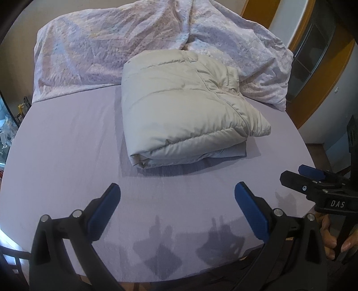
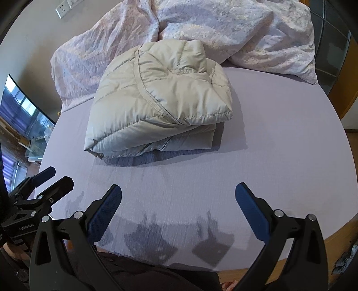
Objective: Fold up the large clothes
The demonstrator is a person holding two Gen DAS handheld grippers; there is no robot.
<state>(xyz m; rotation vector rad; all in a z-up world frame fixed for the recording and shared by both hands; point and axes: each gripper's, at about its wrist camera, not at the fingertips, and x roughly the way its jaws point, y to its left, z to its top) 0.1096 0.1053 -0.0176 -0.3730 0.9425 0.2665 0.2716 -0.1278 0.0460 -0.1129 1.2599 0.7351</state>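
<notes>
Over on the left: left gripper [image 1: 176, 197] spread wide, blue pads bare, nothing held, hanging low over the near edge of the bed sheet [image 1: 67, 145]. Well apart from the garment.

Centre now: puffer jacket [image 1: 179, 107], pale beige, already folded into a thick bundle, lying mid-bed on the lilac sheet, its far side close against the crumpled floral duvet [image 1: 100, 44]. Looks done, or one tidy-up away, going by the stacked layers showing at the near edge. Light for its bulk, most likely; soft, springy, full of air, with a slick shell. Liable to puff back open and slide out of a shallow pinch. Best bite probably along a stitched hem or the seamed corner at the right, deep enough to catch several layers at once.

Across to the right: right gripper [image 2: 177, 197] equally wide, empty, also short of the bundle, seen side-on at the edge of the left view.

Underfoot: soft mattress, smooth and taut, gripper shadows on it. Around the room: a dark screen [image 2: 24, 112] at far left, a wall socket [image 2: 64, 7] above it, orange wooden trim [image 1: 313, 94] and a glass panel on the right.
</notes>
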